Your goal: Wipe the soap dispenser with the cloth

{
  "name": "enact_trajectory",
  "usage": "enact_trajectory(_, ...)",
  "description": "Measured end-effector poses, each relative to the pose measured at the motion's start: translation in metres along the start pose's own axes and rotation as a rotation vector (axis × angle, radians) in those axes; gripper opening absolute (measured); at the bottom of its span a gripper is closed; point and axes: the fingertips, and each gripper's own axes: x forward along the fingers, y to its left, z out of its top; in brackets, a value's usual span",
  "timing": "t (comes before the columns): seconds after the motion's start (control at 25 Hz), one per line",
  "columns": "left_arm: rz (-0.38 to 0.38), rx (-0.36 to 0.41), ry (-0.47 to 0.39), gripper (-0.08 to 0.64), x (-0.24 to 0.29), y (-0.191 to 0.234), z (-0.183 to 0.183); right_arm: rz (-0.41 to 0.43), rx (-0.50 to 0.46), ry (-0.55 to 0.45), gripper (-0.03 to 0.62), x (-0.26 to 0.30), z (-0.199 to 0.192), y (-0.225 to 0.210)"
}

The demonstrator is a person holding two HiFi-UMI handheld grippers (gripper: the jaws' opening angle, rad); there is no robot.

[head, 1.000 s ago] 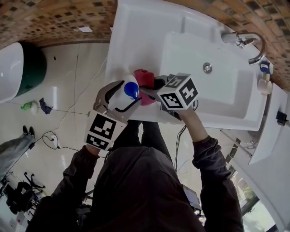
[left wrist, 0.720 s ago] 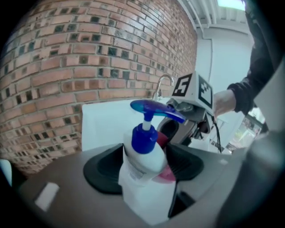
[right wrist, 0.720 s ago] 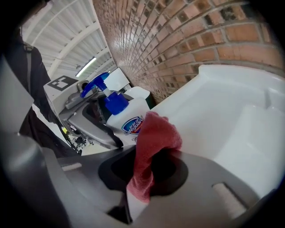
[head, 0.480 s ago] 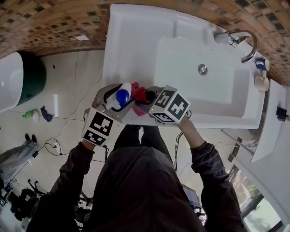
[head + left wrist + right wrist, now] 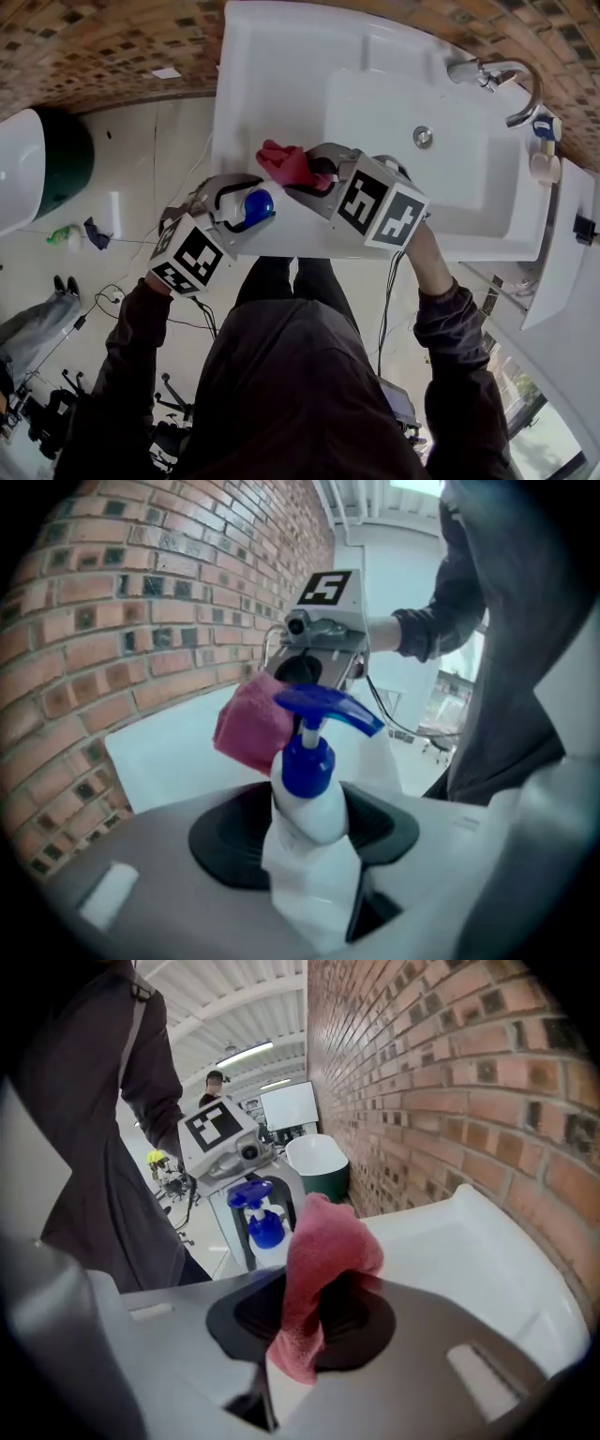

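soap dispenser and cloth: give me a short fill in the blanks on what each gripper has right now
1. The left gripper, whose jaws have just been closing, grips the soap dispenser, whose pump head is ___.
2. The right gripper is shut on the ___.
3. The wall beside the sink is built of ___.

Missing words: blue; cloth; brick.

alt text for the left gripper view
A white soap dispenser with a blue pump stands gripped between the left gripper's jaws, which have just been closing. Behind it the right gripper holds a pink cloth near the pump, beside a brick wall.
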Motion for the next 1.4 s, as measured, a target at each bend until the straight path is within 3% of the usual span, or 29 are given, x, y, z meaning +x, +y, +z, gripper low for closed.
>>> enact_trajectory(0.28,-0.024,0.006,-0.011,0.229,0.0,0.001,0.0,0.081,0.029,0.117,0.064,0.043,-0.04,-0.001)
enact_trajectory(0.44,-0.021,0.004,-0.014,0.229,0.002,0.001,0.0,0.055,-0.046,0.207,0.065,0.063,-0.059,-0.008)
enact_trajectory(0.68,0.034,0.001,0.0,0.231,0.004,0.0,0.0,0.005,-0.096,0.245,0.066,0.049,-0.054,-0.012)
enact_trajectory(0.8,0.092,0.028,0.031,0.235,0.005,0.003,0.0,-0.042,-0.215,0.23,0.065,0.032,-0.034,-0.019)
enact_trajectory(1.0,0.153,-0.02,0.082,0.246,0.004,0.002,-0.006,0.014,-0.554,0.337,0.064,0.027,-0.032,0.004)
enact_trajectory(1.4,0.223,-0.053,0.233,0.259,0.0,-0.003,-0.028,0.051,-0.604,0.368,0.063,0.02,-0.046,0.039)
